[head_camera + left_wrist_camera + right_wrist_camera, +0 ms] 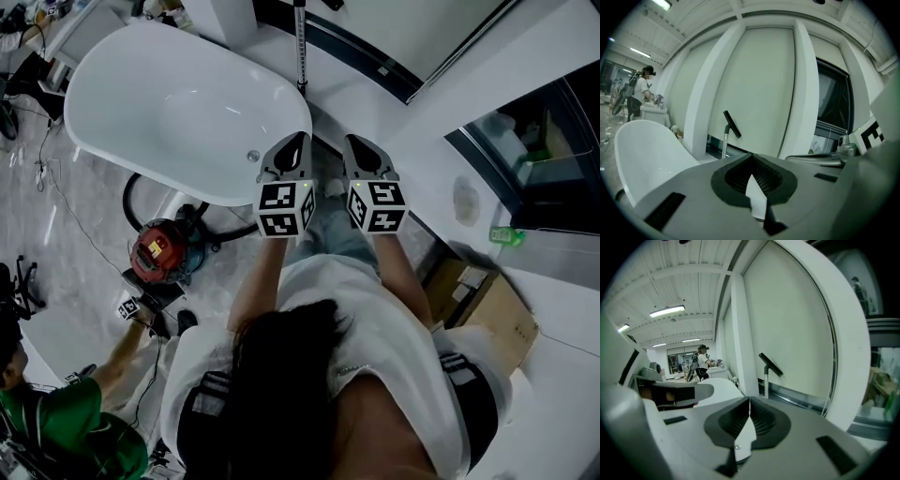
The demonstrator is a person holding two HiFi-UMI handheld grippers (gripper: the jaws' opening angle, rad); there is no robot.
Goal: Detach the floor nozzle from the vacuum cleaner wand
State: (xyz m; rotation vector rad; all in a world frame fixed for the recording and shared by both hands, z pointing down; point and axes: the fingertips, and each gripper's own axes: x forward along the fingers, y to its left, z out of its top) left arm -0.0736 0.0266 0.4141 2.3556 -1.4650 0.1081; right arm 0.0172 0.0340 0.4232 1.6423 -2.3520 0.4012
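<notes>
- Dark hair (281,375) and a white shirt (403,347) fill the head view's 6 o'clock. They belong to the person wearing the camera, whose forearms both reach toward 12.
- We note the left gripper (299,139) with its jaws pressed together. Its own view shows the tips meeting and nothing between them.
- We read the right gripper (350,141) the same way: jaws closed on each other and empty. It sits just beside the left one, with a narrow gap between them.
- We find the wand (301,52) at 12 o'clock beyond both sets of tips, standing upright by the wall past the tub's end. Neither gripper touches it.
- We see the floor nozzle (731,123) as a black tilted bar on the wand's upper end, attached. It sits at 11 o'clock above the jaws in the left gripper view and at 1 o'clock in the right gripper view.
- We log a white bathtub (112,122) at 10 o'clock.
- We log a red canister vacuum (159,251) on the floor at 8 o'clock, close by the tub, with a black hose (129,192) looping beside it.
- We note a second person in green (66,422) at 7 o'clock.
- We log a cardboard box (483,305) at 4 o'clock and a green bottle (506,236) at 3.
</notes>
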